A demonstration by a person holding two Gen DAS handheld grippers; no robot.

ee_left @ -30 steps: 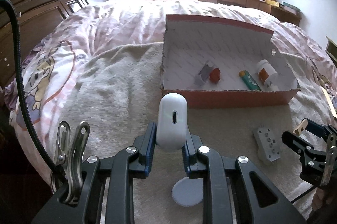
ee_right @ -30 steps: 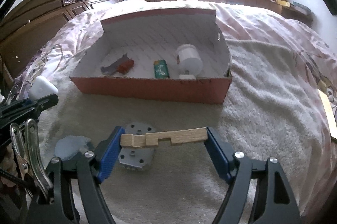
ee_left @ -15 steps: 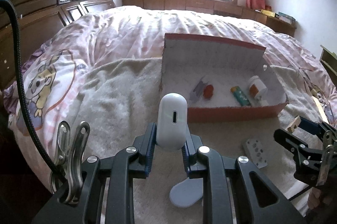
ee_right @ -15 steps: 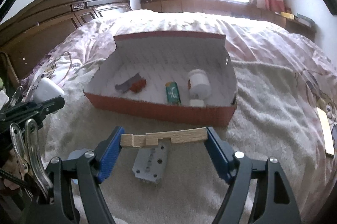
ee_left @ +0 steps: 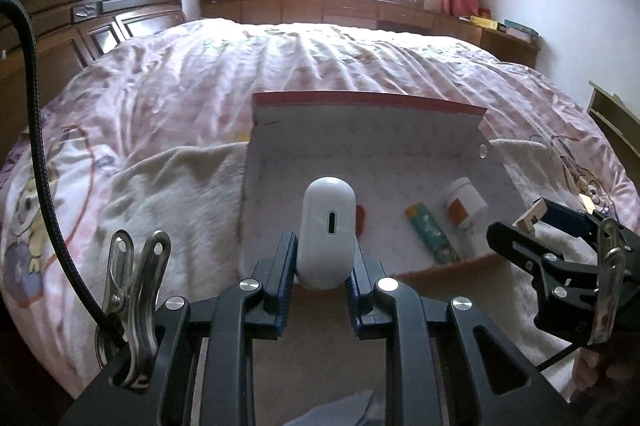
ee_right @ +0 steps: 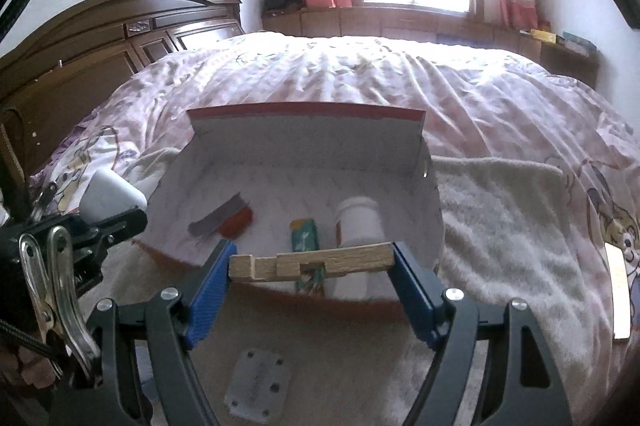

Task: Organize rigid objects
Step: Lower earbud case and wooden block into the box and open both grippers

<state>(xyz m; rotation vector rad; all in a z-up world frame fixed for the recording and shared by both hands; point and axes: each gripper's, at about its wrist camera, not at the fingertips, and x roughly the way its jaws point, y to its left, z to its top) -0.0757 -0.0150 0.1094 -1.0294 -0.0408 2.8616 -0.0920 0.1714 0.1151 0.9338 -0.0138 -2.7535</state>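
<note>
My left gripper (ee_left: 326, 262) is shut on a white rounded case (ee_left: 328, 226), held upright over the near wall of the red cardboard box (ee_left: 372, 102). My right gripper (ee_right: 312, 264) is shut on a notched wooden block (ee_right: 308, 262), gripped lengthwise just in front of the box (ee_right: 304, 114). Inside the box lie a white bottle (ee_right: 360, 222), a green tube (ee_right: 306, 234), and a grey and red piece (ee_right: 224, 220). In the left wrist view the right gripper (ee_left: 548, 222) appears at the right edge with the block's end (ee_left: 532, 214) showing.
A grey perforated plate (ee_right: 258, 386) lies on the cream towel (ee_right: 500, 210) below my right gripper. A grey flat lid (ee_left: 340, 412) lies under my left gripper. The bed has a pink quilt (ee_left: 320, 66), a dark headboard (ee_right: 100, 38) at left and a windowsill ledge behind.
Both grippers have risen and moved forward toward the box, each still holding its object. The box now looms closer, and the grey plate and lid have dropped toward the bottom edges.
</note>
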